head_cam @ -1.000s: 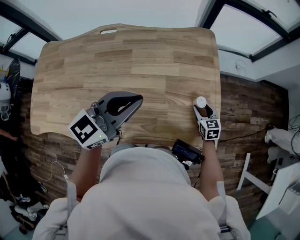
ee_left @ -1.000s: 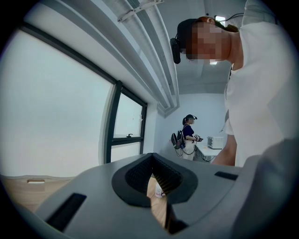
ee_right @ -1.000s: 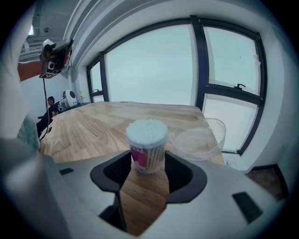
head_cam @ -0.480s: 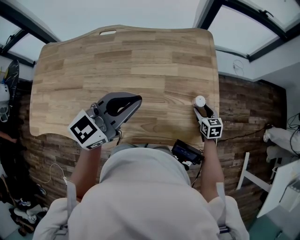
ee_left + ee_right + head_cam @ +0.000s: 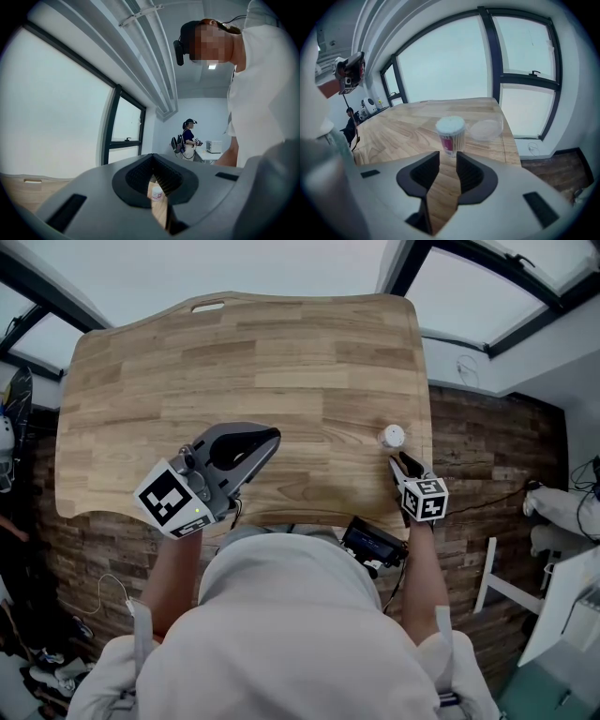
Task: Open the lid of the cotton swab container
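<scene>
1. My right gripper (image 5: pixel 447 158) is at the near right corner of the table (image 5: pixel 234 343). Its jaws are apart and closing, with only bare wood between them.
2. The container (image 5: pixel 451 132) stands upright just ahead of those jaw tips, untouched, close to the table's right edge. Its top is open and filled with white swab heads.
3. The lid (image 5: pixel 487 129) is clear and lies on the wood just beside the container, to its right in my right gripper view. I cannot tell whether lid and container touch.
4. My left gripper (image 5: pixel 270 436) is over the table's near edge, left of the middle and well apart from the container. Its jaws are pressed together with nothing in them.
5. In the left gripper view, the container shows small and far through the slit under the closed jaws.
6. In that same view another person (image 5: pixel 188 138) stands far across the room.
</scene>
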Available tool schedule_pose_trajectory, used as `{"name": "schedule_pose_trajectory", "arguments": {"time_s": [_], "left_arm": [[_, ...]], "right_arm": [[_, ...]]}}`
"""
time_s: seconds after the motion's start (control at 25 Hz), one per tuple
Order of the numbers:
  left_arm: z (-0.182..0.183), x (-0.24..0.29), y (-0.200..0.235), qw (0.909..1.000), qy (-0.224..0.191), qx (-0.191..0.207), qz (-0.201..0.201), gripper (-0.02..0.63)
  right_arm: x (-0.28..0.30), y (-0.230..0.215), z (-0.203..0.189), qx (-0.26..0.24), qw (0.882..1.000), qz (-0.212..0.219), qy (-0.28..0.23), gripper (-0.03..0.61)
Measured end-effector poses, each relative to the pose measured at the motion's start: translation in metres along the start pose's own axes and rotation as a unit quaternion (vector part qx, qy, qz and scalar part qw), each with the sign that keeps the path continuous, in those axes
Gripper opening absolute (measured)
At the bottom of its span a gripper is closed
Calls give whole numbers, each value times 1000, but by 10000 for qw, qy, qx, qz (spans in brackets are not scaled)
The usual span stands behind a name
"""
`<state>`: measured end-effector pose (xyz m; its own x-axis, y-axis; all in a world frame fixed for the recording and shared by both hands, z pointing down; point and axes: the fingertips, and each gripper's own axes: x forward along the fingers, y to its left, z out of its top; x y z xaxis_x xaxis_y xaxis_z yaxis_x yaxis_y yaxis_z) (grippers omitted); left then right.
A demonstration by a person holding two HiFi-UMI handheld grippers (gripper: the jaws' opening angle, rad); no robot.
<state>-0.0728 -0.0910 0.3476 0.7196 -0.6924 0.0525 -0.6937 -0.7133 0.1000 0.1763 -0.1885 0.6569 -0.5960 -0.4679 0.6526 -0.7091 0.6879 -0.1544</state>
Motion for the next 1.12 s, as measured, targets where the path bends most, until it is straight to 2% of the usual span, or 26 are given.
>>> {"name": "schedule_pose_trajectory", "arguments": {"time_s": [0.16,0.32,0.48,0.68,1.12], "left_arm": [[0,-4,-4,10000,-18,8,-19,14],[1,-8,-7,10000,-42,10,-26,14],[3,-14,-12,10000,-38,20,-50,14],[3,-18,-17,9999,-45,16,-88,14],[7,-21,-14,10000,-18,53,64,14]], "right_arm": [[-10,4,7,-31,9998,-37,-169,55],[-19,8,20,-4,9990,-23,-441,33],[-39,11,44,-74,9949,-207,-987,21],[-74,14,76,-211,9825,-498,-1784,20],[-161,19,140,-348,9496,-955,-2966,20]]}}
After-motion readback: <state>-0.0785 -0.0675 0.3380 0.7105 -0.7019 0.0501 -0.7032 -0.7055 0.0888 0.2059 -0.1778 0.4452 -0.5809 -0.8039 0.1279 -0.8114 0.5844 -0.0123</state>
